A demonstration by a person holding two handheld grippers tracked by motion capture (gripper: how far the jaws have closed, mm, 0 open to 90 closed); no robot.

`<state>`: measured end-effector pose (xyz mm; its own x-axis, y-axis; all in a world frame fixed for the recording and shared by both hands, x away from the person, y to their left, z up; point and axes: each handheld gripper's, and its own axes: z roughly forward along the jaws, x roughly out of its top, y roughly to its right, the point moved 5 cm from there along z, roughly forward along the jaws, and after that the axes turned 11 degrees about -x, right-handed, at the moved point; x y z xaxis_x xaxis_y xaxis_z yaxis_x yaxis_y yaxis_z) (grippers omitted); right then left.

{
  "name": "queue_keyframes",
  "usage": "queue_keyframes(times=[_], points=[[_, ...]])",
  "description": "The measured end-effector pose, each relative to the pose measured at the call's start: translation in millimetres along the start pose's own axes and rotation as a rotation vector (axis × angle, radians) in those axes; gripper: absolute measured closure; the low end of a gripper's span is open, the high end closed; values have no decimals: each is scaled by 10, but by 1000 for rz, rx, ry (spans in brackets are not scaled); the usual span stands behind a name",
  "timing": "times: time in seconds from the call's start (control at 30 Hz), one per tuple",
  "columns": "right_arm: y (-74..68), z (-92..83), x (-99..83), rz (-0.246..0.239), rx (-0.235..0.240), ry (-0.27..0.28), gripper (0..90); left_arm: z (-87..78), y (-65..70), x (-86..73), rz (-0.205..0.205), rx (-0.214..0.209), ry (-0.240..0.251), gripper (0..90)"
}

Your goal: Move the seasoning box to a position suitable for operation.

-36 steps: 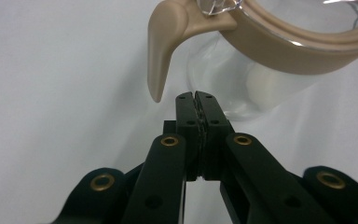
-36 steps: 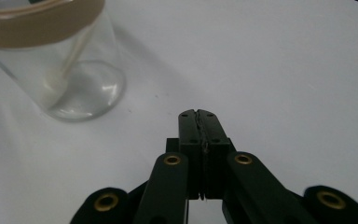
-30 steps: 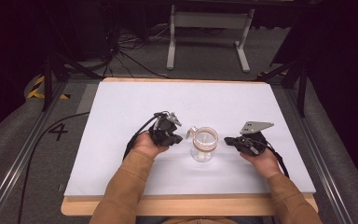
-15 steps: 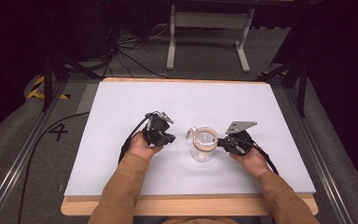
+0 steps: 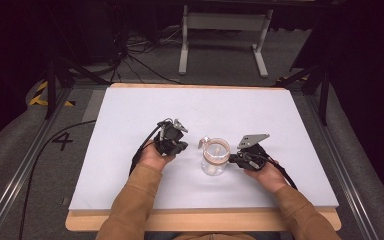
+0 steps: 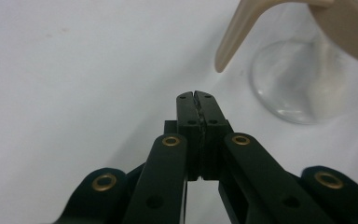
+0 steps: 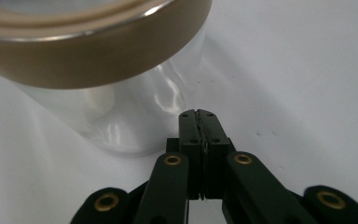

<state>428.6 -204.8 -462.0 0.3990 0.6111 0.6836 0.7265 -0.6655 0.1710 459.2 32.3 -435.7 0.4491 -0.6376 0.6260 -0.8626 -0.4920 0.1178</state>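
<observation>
I see a white worktop [image 5: 130, 150] with a wooden front edge, sitting on grey carpet [image 5: 25, 165] in a dark room. Beyond it stands a grey metal stand [image 5: 222, 22] among black cables [image 5: 140, 60]. Yellow-black tape [image 5: 40, 92] and a "4" [image 5: 62, 141] mark the floor at left.

Clear glossy glass for the jar [image 7: 121, 112] just ahead of the right gripper [image 7: 198, 113], with bright reflections on the smooth wall. Around its mouth, a band [image 7: 93, 51] of brushed gold-coloured metal look, satin, not mirror. Beyond the left gripper [image 6: 196, 95], a beige flap [image 6: 237, 32], smooth and matt, plastic or rubber by its look. Black matt plastic or metal on both pairs of jaws, pressed together, with fine rough ridging along the inner faces and small brass-coloured rivets [image 6: 171, 141] behind them. Under the jaws, a white matt table [image 5: 130, 110] top, smooth, with faint specks; pale wood at its near edge [image 5: 200, 221]. Tan cloth sleeves [image 5: 130, 200], soft and matt.
</observation>
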Motion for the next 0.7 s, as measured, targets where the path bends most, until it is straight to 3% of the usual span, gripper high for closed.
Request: queue_keyframes(times=[0.1, 0.2, 0.3, 0.37, 0.53, 0.7], points=[[-43, -2, 3, -13, 13, -2, 897, -8, 6, 10, 29, 6, 12, 899], [-109, 1, 12, -26, 25, -7, 896, -6, 14, 6, 18, -48, 10, 899], [-191, 8, 25, -47, 41, -9, 896, 3, 17, 20, 6, -35, 34, 899], [-247, 19, 36, -62, 50, -10, 897, -4, 20, 39, 30, -34, 55, 899], [-293, 19, 35, -80, 82, -7, 895, 28, 53, 52, 35, -102, 61, 899], [-278, -13, 33, -71, 86, 6, 895, 82, 36, 79, 22, -70, 70, 899]])
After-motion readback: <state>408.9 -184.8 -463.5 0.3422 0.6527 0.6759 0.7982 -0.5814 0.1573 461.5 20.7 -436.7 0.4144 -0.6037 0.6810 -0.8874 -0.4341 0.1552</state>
